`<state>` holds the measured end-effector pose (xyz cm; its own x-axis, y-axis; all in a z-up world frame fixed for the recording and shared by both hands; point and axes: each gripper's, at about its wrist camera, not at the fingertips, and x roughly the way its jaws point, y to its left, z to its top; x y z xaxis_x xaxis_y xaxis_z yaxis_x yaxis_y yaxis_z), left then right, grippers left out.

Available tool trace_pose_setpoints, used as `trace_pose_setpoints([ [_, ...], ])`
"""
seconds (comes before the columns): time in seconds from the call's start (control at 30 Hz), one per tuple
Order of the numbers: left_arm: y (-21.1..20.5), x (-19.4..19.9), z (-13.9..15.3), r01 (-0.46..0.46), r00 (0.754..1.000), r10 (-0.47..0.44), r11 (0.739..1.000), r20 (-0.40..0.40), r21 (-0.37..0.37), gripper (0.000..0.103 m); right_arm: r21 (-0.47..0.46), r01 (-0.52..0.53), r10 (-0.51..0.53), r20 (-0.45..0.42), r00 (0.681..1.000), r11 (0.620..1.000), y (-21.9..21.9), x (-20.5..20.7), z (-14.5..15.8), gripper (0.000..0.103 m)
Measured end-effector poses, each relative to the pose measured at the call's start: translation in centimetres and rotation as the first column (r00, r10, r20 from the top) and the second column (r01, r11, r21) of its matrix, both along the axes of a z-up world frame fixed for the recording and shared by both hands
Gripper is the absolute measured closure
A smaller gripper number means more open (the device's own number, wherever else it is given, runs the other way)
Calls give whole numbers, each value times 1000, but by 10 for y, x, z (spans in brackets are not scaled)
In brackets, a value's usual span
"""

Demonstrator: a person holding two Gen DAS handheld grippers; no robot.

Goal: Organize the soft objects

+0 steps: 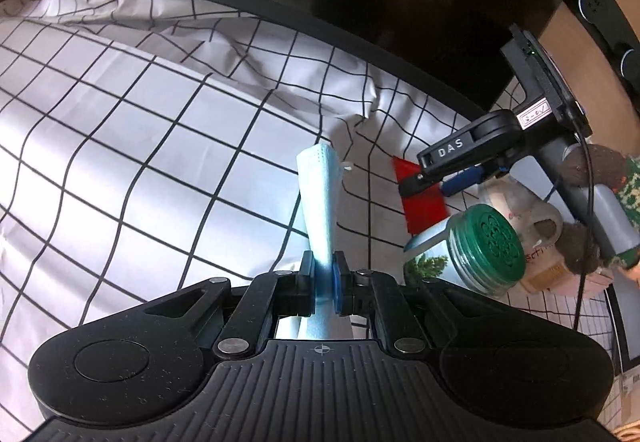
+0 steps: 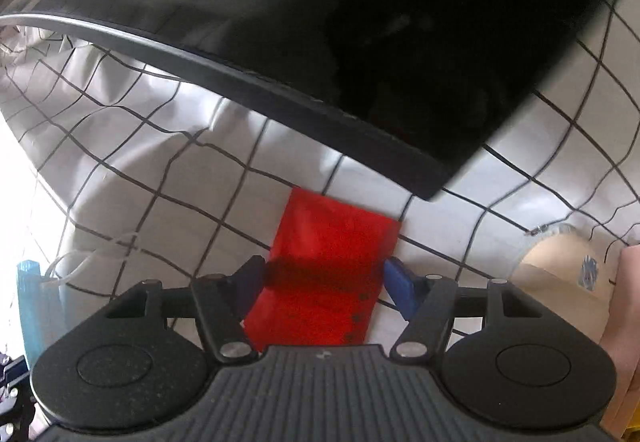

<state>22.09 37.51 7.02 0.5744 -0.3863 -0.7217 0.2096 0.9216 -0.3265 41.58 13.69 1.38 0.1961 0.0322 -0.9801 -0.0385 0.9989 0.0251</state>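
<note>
two grippers: your left gripper [image 1: 322,276] pinches the mask [image 1: 320,198]; your right gripper [image 2: 322,282] straddles the red cloth [image 2: 326,270], not clamped.

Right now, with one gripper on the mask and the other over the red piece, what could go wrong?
1. The right gripper straddles the flat red piece; its fingers may pinch the checked cloth too.
2. The blue mask is clamped only at one end and could catch the green-lidded jar nearby.

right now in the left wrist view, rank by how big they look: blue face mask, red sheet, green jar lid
1. blue face mask, though nearest the camera
2. green jar lid and red sheet: about alike, the sheet partly hidden, so unranked
</note>
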Motion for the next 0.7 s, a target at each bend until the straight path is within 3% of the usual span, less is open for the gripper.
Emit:
trace_pose_setpoints([
  [0.1, -2, 3, -2, 4, 1000, -4, 1000, -6, 10, 93, -1, 65, -65, -43, 997, 998, -8, 1, -4, 25],
  [0.23, -7, 8, -4, 8, 1000, -8, 1000, -10, 24, 93, -31, 3, -4, -25, 1000, 1000, 10, -3, -9, 17],
  [0.27, -8, 8, -4, 9, 1000, -9, 999, -10, 31, 93, -31, -29, 29, -16, 999, 999, 13, -4, -8, 20],
  [0.37, -8, 8, -3, 14, 1000, -13, 999, -8, 45, 93, -41, -124, 124, -2, 992, 991, 17, -9, 0, 46],
  [0.4, -8, 7, -2, 15, 1000, -14, 999, -5, 52, 93, -52, -137, 137, -1, 991, 989, 15, -10, 3, 63],
  [0.43, -7, 7, 0, 15, 1000, -15, 998, -2, 60, 93, -43, -147, 148, 2, 989, 988, 12, -12, 7, 68],
  [0.47, -7, 7, 2, 15, 1000, -15, 998, 2, 66, 93, -26, -150, 150, -2, 989, 988, 8, -13, 9, 95],
  [0.5, -6, 6, 4, 14, 1000, -15, 997, 6, 70, 93, -5, -143, 143, -5, 990, 990, 3, -14, 12, 103],
  [0.7, -8, 3, 17, 4, 1000, -6, 997, 27, 77, 93, 86, -138, 135, 30, 990, 987, -25, -22, 37, 100],
])
